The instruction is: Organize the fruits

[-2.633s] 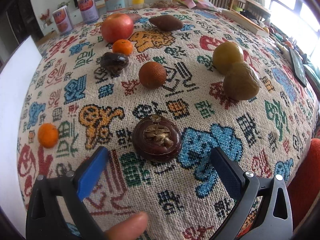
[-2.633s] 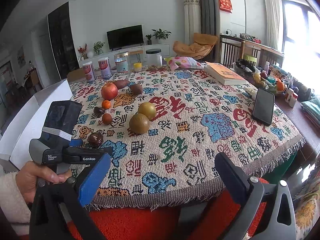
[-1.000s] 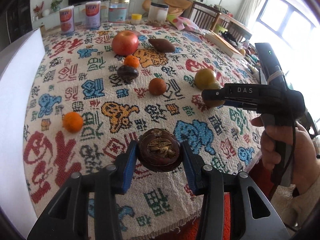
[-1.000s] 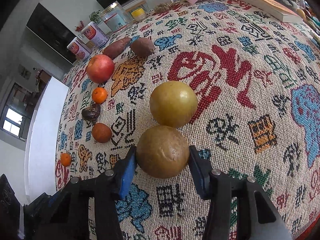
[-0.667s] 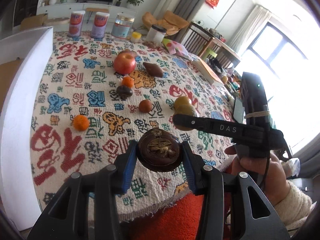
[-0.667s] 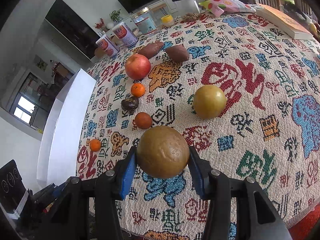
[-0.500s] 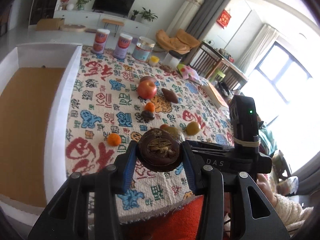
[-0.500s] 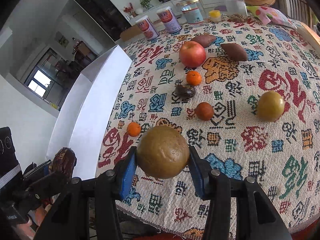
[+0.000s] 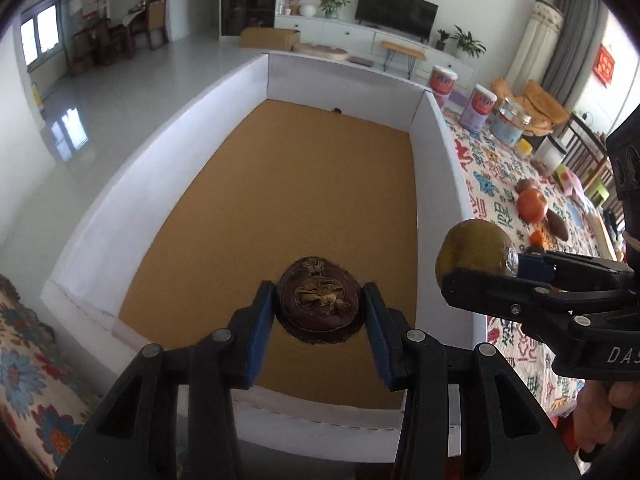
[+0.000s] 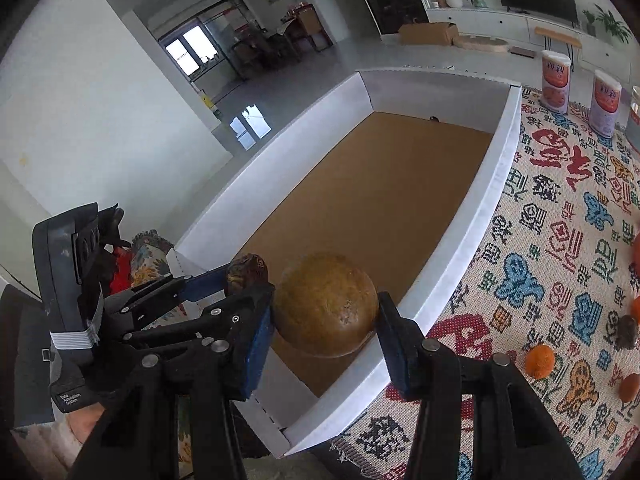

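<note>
The left tool (image 9: 319, 309) grips the dark mangosteen (image 9: 319, 299) above the box (image 9: 440, 152), ready to drop it in; the right tool (image 10: 325, 322) clamps a brownish round fruit (image 10: 326, 306) beside it. Half a second ago both were over the worktop (image 10: 560, 240), where other fruits remain.

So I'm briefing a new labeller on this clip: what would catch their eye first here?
Probably the big white box with its bare brown floor, filling the middle of both views. Over it, the left gripper clamps a dark, wrinkled fruit and the right gripper clamps a round brown-green fruit. More fruit lies on the patterned tablecloth to the right.
</note>
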A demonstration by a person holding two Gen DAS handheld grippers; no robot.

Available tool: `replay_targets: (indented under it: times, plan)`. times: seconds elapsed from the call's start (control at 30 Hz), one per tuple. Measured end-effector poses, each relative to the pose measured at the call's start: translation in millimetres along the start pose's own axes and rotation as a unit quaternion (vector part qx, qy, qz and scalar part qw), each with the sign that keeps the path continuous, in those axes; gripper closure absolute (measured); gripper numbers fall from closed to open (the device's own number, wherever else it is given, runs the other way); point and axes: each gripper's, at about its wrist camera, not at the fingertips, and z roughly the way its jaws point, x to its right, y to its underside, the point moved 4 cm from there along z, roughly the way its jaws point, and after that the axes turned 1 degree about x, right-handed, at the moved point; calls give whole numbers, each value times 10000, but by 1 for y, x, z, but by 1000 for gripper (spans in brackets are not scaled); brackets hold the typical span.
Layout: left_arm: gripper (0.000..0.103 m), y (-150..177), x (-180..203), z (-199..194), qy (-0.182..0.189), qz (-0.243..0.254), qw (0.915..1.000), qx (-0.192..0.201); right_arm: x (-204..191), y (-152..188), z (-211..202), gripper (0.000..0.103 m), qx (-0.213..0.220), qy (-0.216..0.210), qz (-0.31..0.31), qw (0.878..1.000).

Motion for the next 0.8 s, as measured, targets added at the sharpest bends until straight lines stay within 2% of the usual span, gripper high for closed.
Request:
replay_targets:
  times: [0.1, 0.27, 0.37, 0.43, 0.53, 0.6, 0.7, 0.8]
  plan:
    - [55, 4, -2, 3, -51, -34, 10000, 3, 4, 3, 17, 52, -105, 134, 65, 9998]
    - [45, -1, 12, -8, 58, 72, 9997, 245, 11, -2, -5, 49, 290, 136, 115, 9994]
    - [29, -2, 38, -21, 371, 279, 9976, 506, 22, 4, -42, 46, 733, 308, 3, 9968]
    - [19, 2, 66, -27, 762, 469, 9941, 612, 39, 18, -71, 36, 1026, 638, -28, 9927]
    - [17, 19, 119, -26, 1511, 796, 9842, 473, 82, 53, -111, 26, 1346, 1321, 88, 9820]
    - [15, 38, 164, -16, 1977, 1102, 9738, 214, 118, 89, -136, 24, 1491, 1834, 291, 9712]
    - [15, 72, 228, 6, 2366, 1631, 9577, -153, 168, 148, -162, 23, 1485, 2577, 701, 9522]
    - [15, 99, 277, 32, 2471, 1955, 9483, -387, 216, 207, -180, 23, 1340, 3173, 1364, 9288]
